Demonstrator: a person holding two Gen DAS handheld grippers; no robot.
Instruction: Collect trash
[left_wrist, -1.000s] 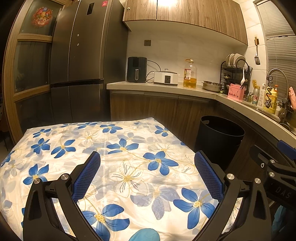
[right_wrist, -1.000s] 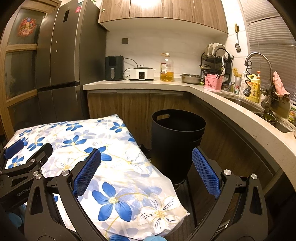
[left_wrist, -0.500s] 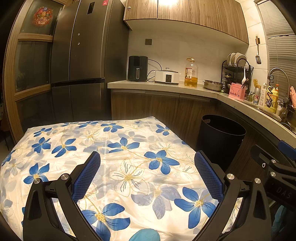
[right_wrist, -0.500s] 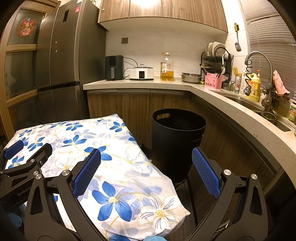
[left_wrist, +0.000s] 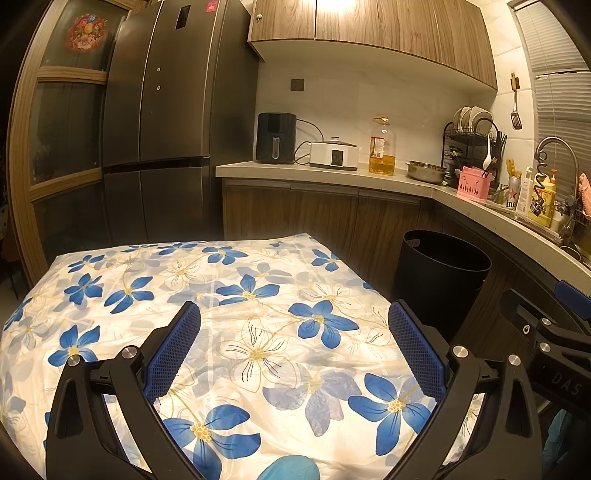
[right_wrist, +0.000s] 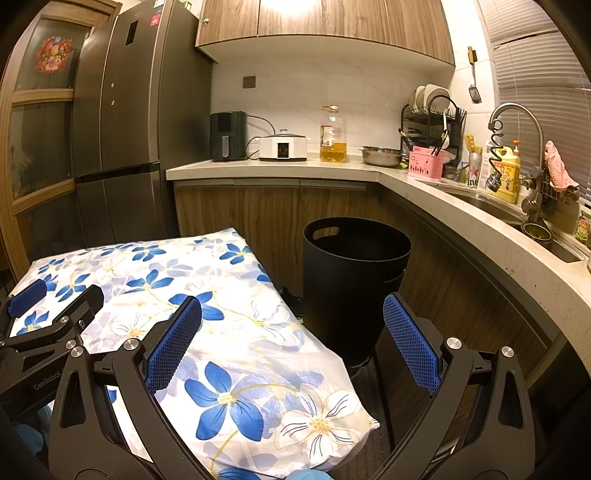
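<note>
**Me:** ok so both sets of tongs are spread wide and holding nothing. My left tongs (left_wrist: 293, 345) hang over the flowered cloth (left_wrist: 236, 306) on the worktop, my right tongs (right_wrist: 291, 345) sit lower centre in the right wrist view, half over the cloth's corner and half over the gap toward the black bin (right_wrist: 354, 280). Problem: I see no trash anywhere on the cloth. The bin stands open on the floor, centre-right of that frame, just beside the worktop's edge.

**Reply:** So what's the risk, if nothing's in hand?

**Me:** Mostly the cloth. It looks loose and puffy, and the corner (right_wrist: 354, 421) at lower centre droops past the edge. If a blue pad (right_wrist: 173, 347) catches it I'd guess the whole thing drags. Also my two tongs are near each other: the left one pokes into the lower left of the right wrist view, so they could knock together.

**Reply:** Room to move?

**Me:** Tight on the right, where the curved counter (right_wrist: 491, 236) sweeps round close behind the bin. Open room is above the cloth and straight over the bin's mouth.
</note>
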